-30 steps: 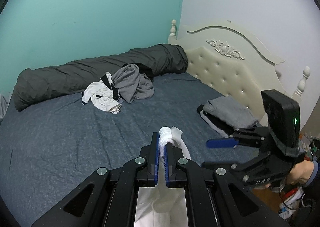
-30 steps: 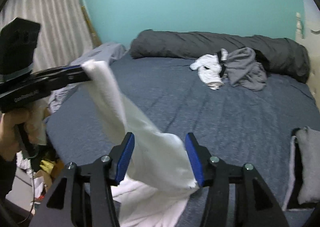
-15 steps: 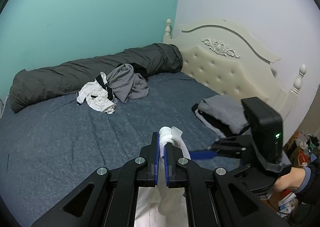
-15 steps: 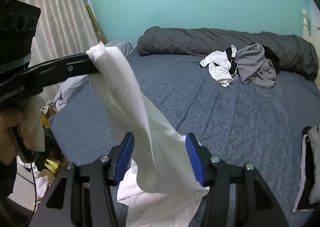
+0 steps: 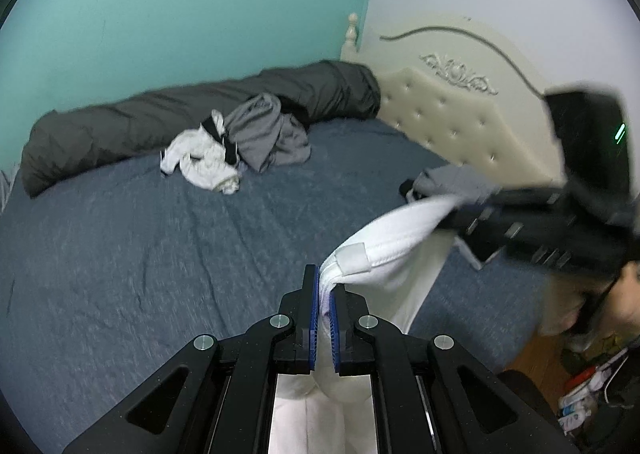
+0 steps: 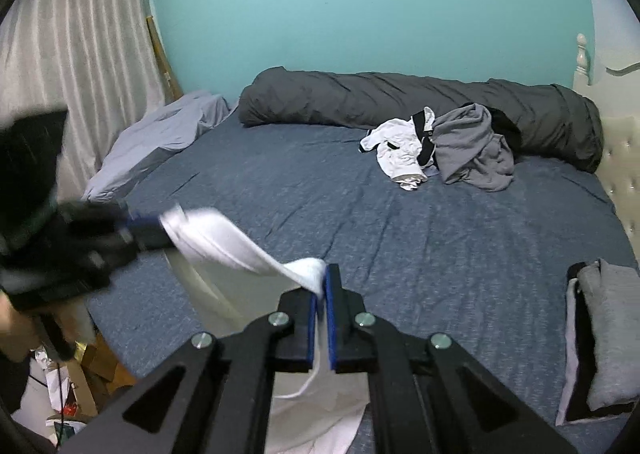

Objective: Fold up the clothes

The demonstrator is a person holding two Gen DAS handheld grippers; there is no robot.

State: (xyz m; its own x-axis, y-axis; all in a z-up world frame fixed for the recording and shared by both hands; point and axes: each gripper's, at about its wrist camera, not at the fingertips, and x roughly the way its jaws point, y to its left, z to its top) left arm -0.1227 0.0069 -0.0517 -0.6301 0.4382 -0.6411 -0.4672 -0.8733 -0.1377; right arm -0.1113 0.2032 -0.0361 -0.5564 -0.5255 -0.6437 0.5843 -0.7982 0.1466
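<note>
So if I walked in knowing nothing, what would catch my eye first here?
Probably the white garment stretched in the air over the near edge of the bed, pinched at one end by the left hand-held gripper and at the other by the right hand-held gripper. Next, the crumpled white and grey clothes lying by the long dark rolled duvet along the turquoise wall.

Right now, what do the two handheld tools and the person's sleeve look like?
Both tools are matte black angular frames with silver round bolts and blue ribbed pads on two slim fingers: the left tool and the right tool. Seen from the left tool's camera, the right tool carries a black box with a green light. The sleeve is too blurred to describe.
</note>
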